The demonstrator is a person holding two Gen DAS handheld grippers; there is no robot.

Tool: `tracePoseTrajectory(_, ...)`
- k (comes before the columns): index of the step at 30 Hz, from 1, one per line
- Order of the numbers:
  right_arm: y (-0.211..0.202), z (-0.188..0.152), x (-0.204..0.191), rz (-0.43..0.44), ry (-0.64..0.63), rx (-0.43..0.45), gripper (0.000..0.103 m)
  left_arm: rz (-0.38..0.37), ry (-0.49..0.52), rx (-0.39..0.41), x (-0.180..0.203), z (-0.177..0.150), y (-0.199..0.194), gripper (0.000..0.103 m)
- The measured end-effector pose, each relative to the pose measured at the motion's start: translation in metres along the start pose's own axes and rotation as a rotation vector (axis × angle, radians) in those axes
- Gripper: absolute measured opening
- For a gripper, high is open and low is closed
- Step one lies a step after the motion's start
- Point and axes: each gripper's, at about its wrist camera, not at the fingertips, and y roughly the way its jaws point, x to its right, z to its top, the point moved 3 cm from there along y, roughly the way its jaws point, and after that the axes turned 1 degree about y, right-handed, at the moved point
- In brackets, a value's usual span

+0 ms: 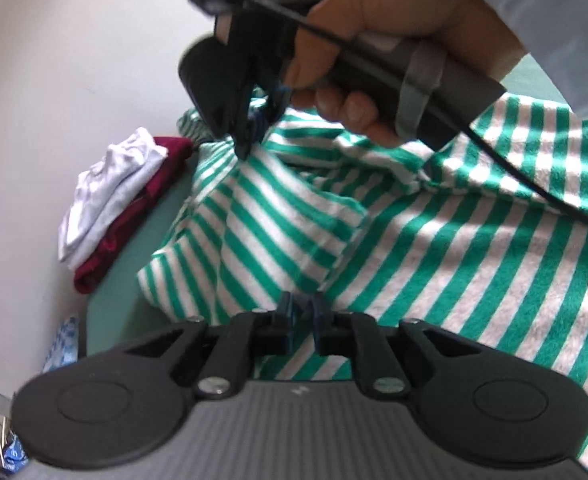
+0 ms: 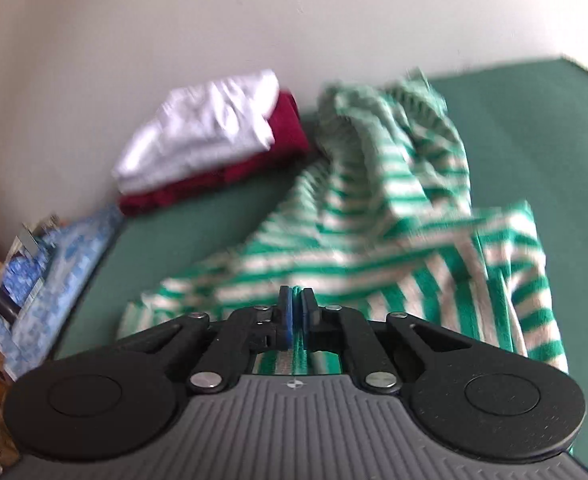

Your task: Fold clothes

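Shirt (image 2: 374, 216) spread on table (image 2: 534, 128), folded stack (image 2: 213, 140) left (against wall (image 2: 173, 20))

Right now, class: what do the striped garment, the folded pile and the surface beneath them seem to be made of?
Striped garment: soft knit, likely cotton jersey; it drapes and creases, matte. Folded white top on dark red piece: thin matte cloth, fibre unclear. Green surface: smooth, matte, possibly a fabric cover.

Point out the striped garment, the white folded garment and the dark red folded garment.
striped garment (image 1: 434, 240), left wrist view, its flat middle.
white folded garment (image 2: 209, 128), right wrist view, its top face.
dark red folded garment (image 2: 289, 124), right wrist view, its exposed end.
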Motion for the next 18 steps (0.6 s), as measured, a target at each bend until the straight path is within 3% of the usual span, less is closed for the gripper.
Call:
tracePoseTrajectory(2,-0.007,-0.001,0.01,0.024,0.04,0.005,0.019,0.002,0.004,-0.002,0.0,-0.002,-0.002,0.009)
tracePoseTrajectory(3,-0.015,0.0,0.014,0.045,0.068,0.023,0.028,-0.005,-0.009,0.006,-0.004,-0.003,-0.007,0.017)
tracePoseTrajectory(5,-0.044,0.001,0.017,0.095,0.096,0.062,0.042,-0.017,-0.044,0.036,-0.012,-0.008,-0.02,0.021)
tracePoseTrajectory(7,-0.065,-0.01,0.012,0.135,0.065,0.012,0.043,0.0,-0.078,0.039,-0.017,-0.018,-0.035,0.039)
tracePoseTrajectory(12,-0.079,-0.057,-0.004,0.185,0.007,-0.165,0.043,-0.003,-0.149,-0.031,-0.021,-0.045,-0.042,0.042)
tracePoseTrajectory(13,-0.077,-0.066,-0.007,0.183,-0.003,-0.189,0.041,0.001,-0.15,-0.034,-0.02,-0.047,-0.041,0.042)
tracePoseTrajectory(14,-0.074,-0.072,-0.008,0.17,-0.012,-0.194,0.025,0.012,-0.146,-0.026,-0.018,-0.048,-0.042,0.042)
tracePoseTrajectory(15,-0.074,-0.073,-0.009,0.138,-0.021,-0.18,0.002,0.017,-0.145,-0.026,-0.017,-0.046,-0.042,0.042)
tracePoseTrajectory(18,-0.089,-0.072,-0.003,0.103,0.003,-0.123,0.003,-0.01,-0.173,-0.025,-0.017,-0.04,-0.045,0.046)
